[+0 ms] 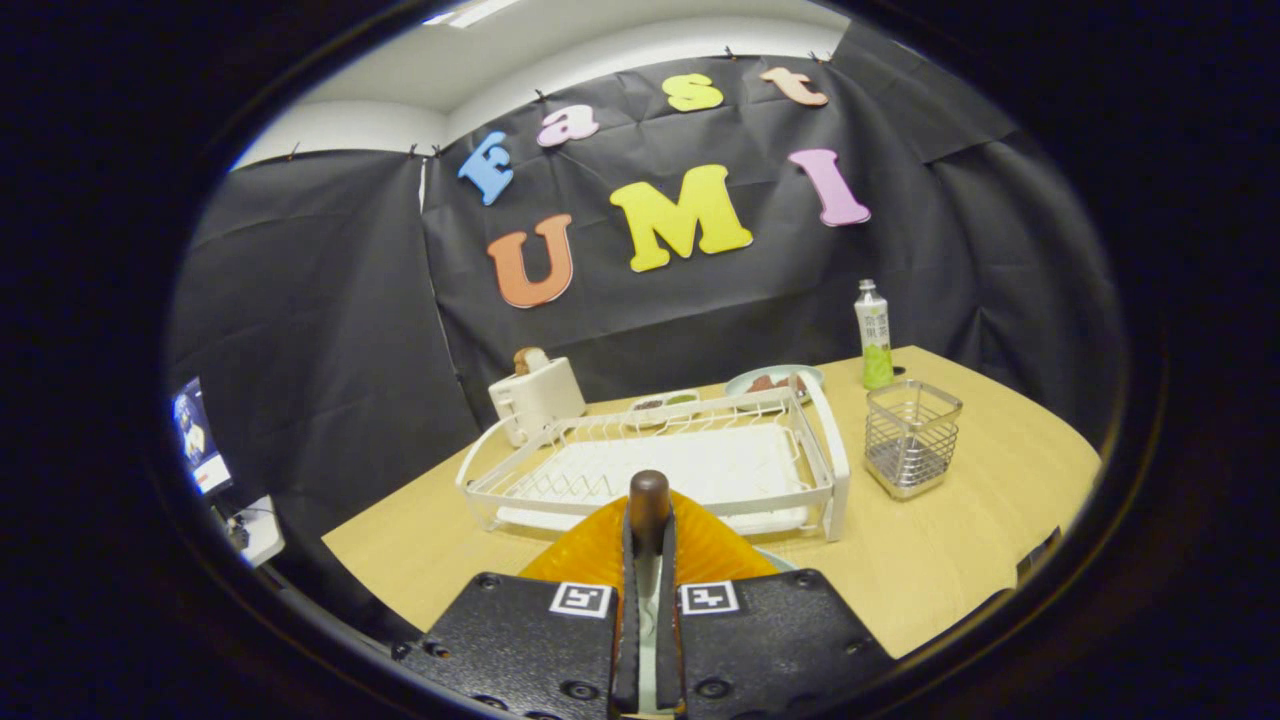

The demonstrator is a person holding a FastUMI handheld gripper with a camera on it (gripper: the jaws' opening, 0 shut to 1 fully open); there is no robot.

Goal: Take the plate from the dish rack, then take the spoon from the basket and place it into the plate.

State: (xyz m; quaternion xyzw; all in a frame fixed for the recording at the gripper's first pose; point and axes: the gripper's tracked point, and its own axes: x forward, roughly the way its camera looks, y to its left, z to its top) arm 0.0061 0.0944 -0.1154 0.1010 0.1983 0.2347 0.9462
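The gripper (648,560) is clamped on the spoon (648,497), its dark handle end poking up over the orange plate (700,550). Just beyond stands the white dish rack (650,465); right of it the wire basket (910,438), a bottle (874,334) farther back, a toaster (535,395) far left.

Mount: rides on the gripper (648,560), close above the counter (960,550).
Facing: forward at 12 o'clock, toward the dish rack (655,470).

Dim booth, ceiling light above; sharp focus; fisheye bows the pale wooden table (960,560) edges; soft shadows.
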